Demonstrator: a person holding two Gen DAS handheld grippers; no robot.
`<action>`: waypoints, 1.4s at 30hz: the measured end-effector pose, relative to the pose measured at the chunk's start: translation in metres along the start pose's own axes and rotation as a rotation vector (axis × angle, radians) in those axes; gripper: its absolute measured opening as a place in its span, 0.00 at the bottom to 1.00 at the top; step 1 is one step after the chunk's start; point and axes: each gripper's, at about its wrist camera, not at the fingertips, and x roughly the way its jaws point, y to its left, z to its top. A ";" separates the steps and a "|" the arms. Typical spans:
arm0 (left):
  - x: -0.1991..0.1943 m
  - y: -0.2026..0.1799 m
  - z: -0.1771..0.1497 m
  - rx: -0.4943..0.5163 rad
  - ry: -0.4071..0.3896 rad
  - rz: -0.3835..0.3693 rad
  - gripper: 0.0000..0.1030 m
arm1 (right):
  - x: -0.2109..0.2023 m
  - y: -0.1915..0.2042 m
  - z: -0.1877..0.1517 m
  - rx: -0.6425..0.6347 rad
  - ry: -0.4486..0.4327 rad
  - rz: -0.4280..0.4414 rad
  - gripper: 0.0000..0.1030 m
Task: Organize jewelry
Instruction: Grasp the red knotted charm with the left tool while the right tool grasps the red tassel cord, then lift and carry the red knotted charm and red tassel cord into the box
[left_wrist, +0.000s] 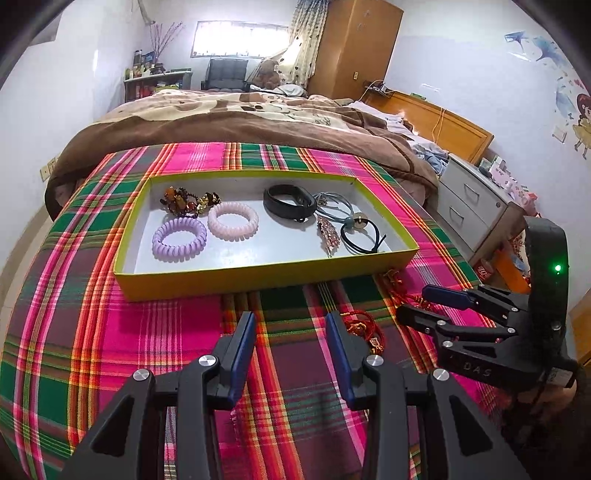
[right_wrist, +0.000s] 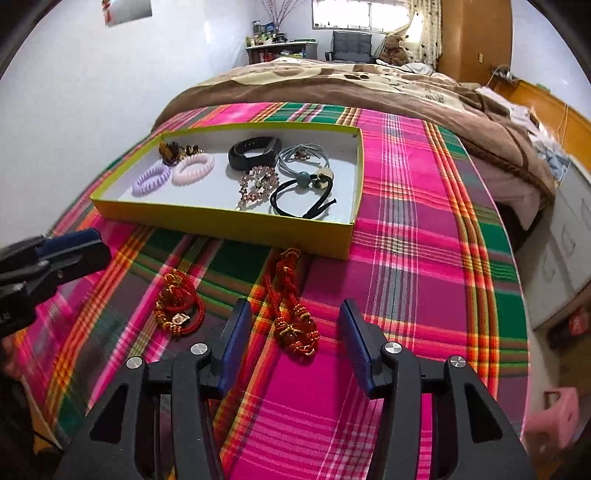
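Observation:
A yellow-rimmed tray (left_wrist: 258, 282) (right_wrist: 229, 225) holds a purple coil tie (left_wrist: 179, 239), a pink coil tie (left_wrist: 232, 220), an amber bead bracelet (left_wrist: 184, 201), a black band (left_wrist: 290, 202), a jewelled clip (left_wrist: 328, 232) and hair ties (left_wrist: 360, 230). Two red knotted cord pieces lie on the plaid cloth in front of it: one (right_wrist: 295, 306) between my right gripper's (right_wrist: 293, 325) open fingers, another (right_wrist: 177, 306) to its left. My left gripper (left_wrist: 291, 334) is open and empty above the cloth, with that second cord piece (left_wrist: 364, 326) just right of it. The right gripper also shows in the left wrist view (left_wrist: 413, 301).
The plaid cloth (right_wrist: 406, 221) covers a table beside a bed with a brown blanket (left_wrist: 240, 118). A white drawer unit (left_wrist: 476, 206) stands to the right, a pink box (right_wrist: 554, 417) low at the right.

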 end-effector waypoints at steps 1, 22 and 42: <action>0.001 0.000 0.000 -0.002 0.000 -0.002 0.37 | 0.001 0.001 0.000 -0.006 0.001 -0.004 0.49; 0.021 -0.035 -0.001 0.059 0.051 -0.059 0.38 | -0.012 -0.016 -0.007 0.046 -0.028 0.010 0.08; 0.051 -0.069 -0.008 0.183 0.096 0.062 0.42 | -0.030 -0.032 -0.017 0.100 -0.078 0.009 0.08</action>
